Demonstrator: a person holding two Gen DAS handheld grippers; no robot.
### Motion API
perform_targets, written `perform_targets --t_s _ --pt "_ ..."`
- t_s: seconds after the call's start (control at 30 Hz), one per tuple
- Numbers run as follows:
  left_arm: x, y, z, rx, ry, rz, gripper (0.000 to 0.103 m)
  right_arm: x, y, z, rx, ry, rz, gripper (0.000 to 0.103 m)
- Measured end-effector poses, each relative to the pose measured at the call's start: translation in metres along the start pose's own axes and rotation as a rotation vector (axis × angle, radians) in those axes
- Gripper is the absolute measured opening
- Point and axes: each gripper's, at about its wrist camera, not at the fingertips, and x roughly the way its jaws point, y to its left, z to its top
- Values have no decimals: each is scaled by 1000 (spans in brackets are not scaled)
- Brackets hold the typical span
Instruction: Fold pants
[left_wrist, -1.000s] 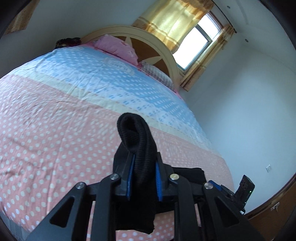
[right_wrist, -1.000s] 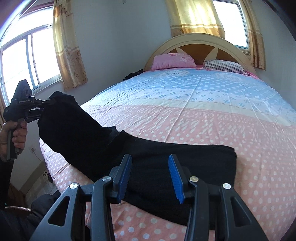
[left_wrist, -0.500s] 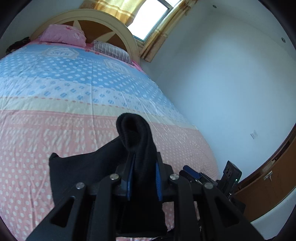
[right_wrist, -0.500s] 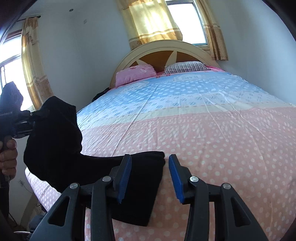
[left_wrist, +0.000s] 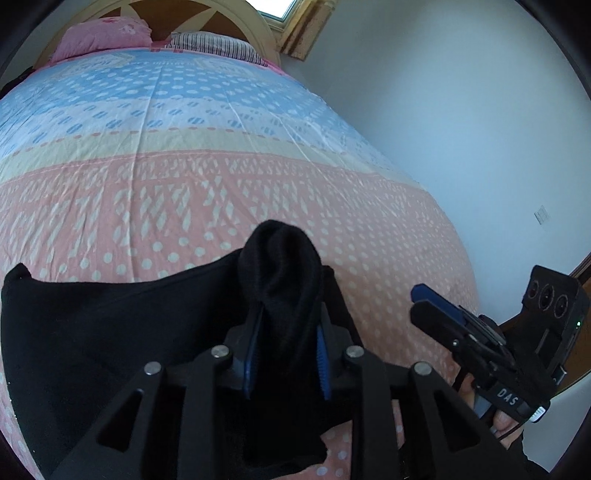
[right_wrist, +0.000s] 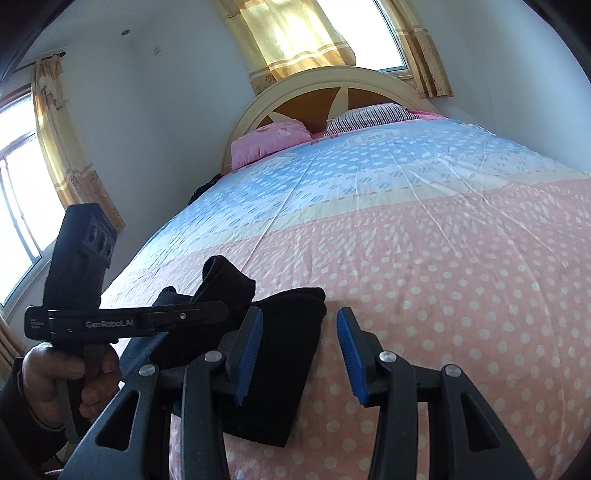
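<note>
Spreading under everything was the bed (left_wrist: 192, 177) in its dotted pink-and-blue sheet, and the black pants (left_wrist: 92, 332) lay partly folded near its foot edge, one end lifted off the sheet. They looked soft, light and limp, a knit that would sag and slide on itself, so I judged the doubled edge or a corner the best hold. The left gripper (left_wrist: 284, 354) had its fingers clamped on that raised fold, while the right gripper (right_wrist: 299, 354) was spread wide, holding nothing, just beside the pants.
</note>
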Motion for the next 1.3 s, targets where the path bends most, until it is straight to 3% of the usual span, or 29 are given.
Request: perform_targets --t_s 0.1,0.17,0.3,0.53,0.73,0.77,0.8,0.83,0.93,1.07,1.2,1.23,1.3 --pt "-21 -6 0 29 -49 -18 51 3 -3 -3 15 8 -5 44" --pt "-41 -4 -2 50 -103 -23 58 5 -3 -4 21 14 -2 44" --pt "-72 13 -13 75 -202 64 75 5 5 -8 20 22 27 44" --pt "-75 77 -36 22 -231 281 76 0 50 -17 -67 30 102 44" --pt "-69 104 -54 -40 -214 297 76 19 92 -21 -219 57 59 44" --pt "-68 104 -55 -35 -213 299 76 29 94 -21 -222 96 25 41" --pt "-67 104 -56 -30 -211 305 76 36 93 -21 -211 134 2 30" --pt "-67 105 -57 -27 -210 306 76 40 88 -21 -189 154 -8 12" --pt "-69 109 -59 -35 -217 296 76 25 78 -17 -164 127 -25 7" --pt "-71 118 -62 -50 -224 303 76 -4 65 -17 -120 100 4 7" --pt "-63 124 -67 -69 -200 295 76 14 40 -39 -70 184 -39 8" --pt "-62 124 -68 -64 -197 297 76 17 35 -41 -57 189 -40 11" --pt "-62 122 -68 -53 -195 302 76 11 32 -38 -42 156 -39 29"
